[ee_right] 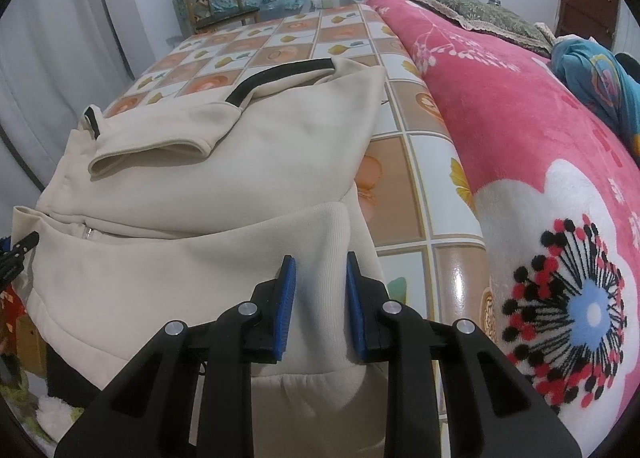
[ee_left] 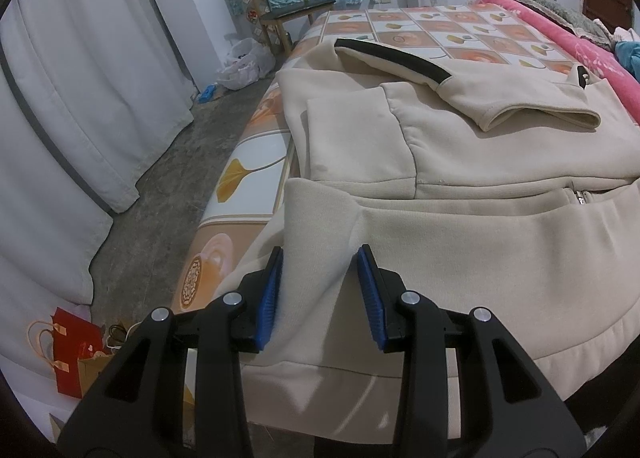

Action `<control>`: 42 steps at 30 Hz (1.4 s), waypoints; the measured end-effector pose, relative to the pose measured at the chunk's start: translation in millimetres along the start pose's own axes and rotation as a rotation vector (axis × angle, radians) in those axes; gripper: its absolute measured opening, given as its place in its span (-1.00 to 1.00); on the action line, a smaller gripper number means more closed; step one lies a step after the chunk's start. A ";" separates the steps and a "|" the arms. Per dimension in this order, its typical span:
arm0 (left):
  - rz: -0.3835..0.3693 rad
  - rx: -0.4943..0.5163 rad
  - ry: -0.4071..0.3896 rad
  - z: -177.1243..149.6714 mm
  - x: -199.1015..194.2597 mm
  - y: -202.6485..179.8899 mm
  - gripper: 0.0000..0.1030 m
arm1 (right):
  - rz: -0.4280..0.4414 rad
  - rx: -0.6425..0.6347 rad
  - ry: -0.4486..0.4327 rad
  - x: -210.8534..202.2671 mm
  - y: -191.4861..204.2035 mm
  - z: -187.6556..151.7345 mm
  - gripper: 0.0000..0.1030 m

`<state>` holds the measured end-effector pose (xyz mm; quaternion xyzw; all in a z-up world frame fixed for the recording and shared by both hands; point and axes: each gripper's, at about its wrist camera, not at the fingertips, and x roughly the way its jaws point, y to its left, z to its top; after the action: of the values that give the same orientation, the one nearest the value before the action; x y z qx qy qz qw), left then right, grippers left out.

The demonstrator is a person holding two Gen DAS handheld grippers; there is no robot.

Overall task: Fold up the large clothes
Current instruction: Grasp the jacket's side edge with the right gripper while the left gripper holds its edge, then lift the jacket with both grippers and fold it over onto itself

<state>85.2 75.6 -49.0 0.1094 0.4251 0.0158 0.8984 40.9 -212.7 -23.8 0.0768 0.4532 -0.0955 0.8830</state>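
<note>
We see the left gripper (ee_left: 320,294) and right gripper (ee_right: 320,306) each clamped on a bunched hem corner of the cream fleece hoodie (ee_left: 480,146), blue ribbed pads pinching soft, thick cloth. The hoodie lies on a glossy tile-print sheet (ee_right: 404,178); a plush pink floral blanket (ee_right: 540,186) sits beside it.

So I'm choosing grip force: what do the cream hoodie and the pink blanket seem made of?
Cream hoodie: looks like thick matte fleece-knit, cotton or blend, with ribbed hem and soft rounded folds. Pink blanket: seems plush synthetic fleece, with fuzzy pile and a printed flower pattern.
</note>
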 end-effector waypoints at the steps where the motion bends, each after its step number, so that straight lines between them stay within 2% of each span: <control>1: -0.001 -0.001 0.000 0.3 -0.1 -0.2 -0.30 | 0.000 0.000 0.000 0.0 0.0 0.0 -0.52; 12: 0.000 -0.001 -0.004 -0.1 0.3 0.1 -0.30 | -0.009 -0.012 -0.004 -0.6 1.5 -0.5 -0.52; 15: 0.000 -0.002 -0.016 -2.0 -0.3 1.5 -0.32 | -0.023 -0.043 -0.019 -5.4 5.3 -2.3 -0.75; 17: 0.008 0.000 -0.030 -4.1 -2.7 2.4 -0.64 | -0.017 -0.053 -0.046 -15.9 7.0 -3.6 -0.86; 18: 0.002 -0.006 -0.041 -5.8 -6.4 5.2 -0.70 | -0.015 -0.055 -0.055 -19.5 7.6 -4.2 -0.87; 20: -0.019 -0.021 -0.070 -8.3 -17.0 10.9 -0.85 | -0.015 -0.060 -0.092 -36.8 7.6 -7.2 -0.87; 24: -0.087 -0.044 -0.168 -17.9 -57.0 30.6 -0.89 | -0.012 -0.060 -0.155 -71.8 12.0 -12.6 -0.88; 28: -0.150 -0.072 -0.274 -22.1 -101.0 50.6 -0.90 | -0.015 -0.082 -0.261 -116.7 20.4 -14.6 -0.88; 34: -0.199 -0.082 -0.432 -0.4 -146.8 69.0 -0.90 | 0.015 -0.093 -0.390 -153.4 25.0 14.9 -0.88; 37: -0.202 -0.075 -0.487 21.5 -149.8 75.0 -0.90 | 0.020 -0.089 -0.432 -155.0 23.2 37.7 -0.88; 42: -0.203 -0.071 -0.507 67.8 -126.9 80.6 -0.90 | 0.034 -0.083 -0.457 -138.9 20.4 76.3 -0.88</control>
<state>61.4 126.4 106.1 0.0351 0.1946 -0.0874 0.9763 26.4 -196.1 134.4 0.0244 0.2439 -0.0768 0.9665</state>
